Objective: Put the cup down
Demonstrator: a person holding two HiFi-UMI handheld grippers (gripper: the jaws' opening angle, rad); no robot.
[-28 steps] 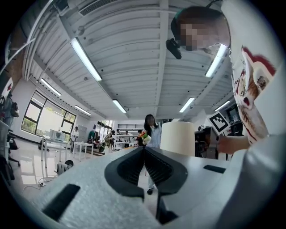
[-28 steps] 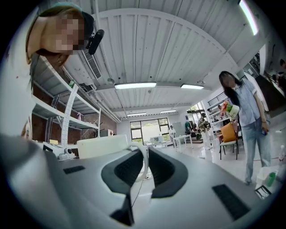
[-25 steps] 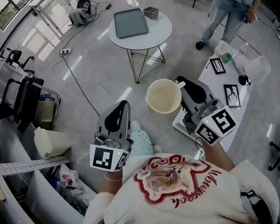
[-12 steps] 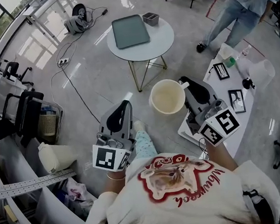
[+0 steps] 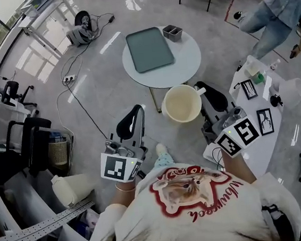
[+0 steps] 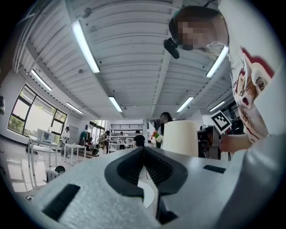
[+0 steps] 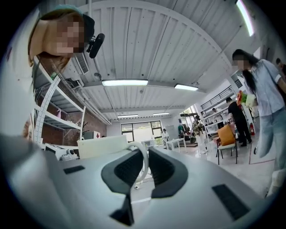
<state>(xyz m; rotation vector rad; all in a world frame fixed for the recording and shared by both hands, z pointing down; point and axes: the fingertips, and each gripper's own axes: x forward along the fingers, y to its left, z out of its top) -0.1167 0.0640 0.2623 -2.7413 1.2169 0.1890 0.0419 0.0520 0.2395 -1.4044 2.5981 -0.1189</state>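
A cream cup (image 5: pixel 181 103) with a side handle hangs in the air in the head view, mouth up and empty. My right gripper (image 5: pixel 202 89) is shut on its handle. In the right gripper view the white handle loop (image 7: pixel 143 162) sits pinched between the dark pads, with the cup body (image 7: pixel 102 145) to the left. My left gripper (image 5: pixel 135 111) hovers to the left of the cup, shut and holding nothing. In the left gripper view its jaws (image 6: pixel 144 150) meet in a thin line, and the cup (image 6: pixel 181 137) stands beyond them to the right.
A round white table (image 5: pixel 183 63) lies just beyond the cup, bearing a grey tray (image 5: pixel 149 49) and a small grey box (image 5: pixel 172 32). A white table (image 5: pixel 260 143) with picture frames is at the right. A person (image 5: pixel 278 15) stands far right. Chairs (image 5: pixel 32 140) and a floor cable (image 5: pixel 78 95) are left.
The view has shifted toward the round table, which now lies right beyond the cup. Both grippers keep their pose, and the right one still holds the cup.
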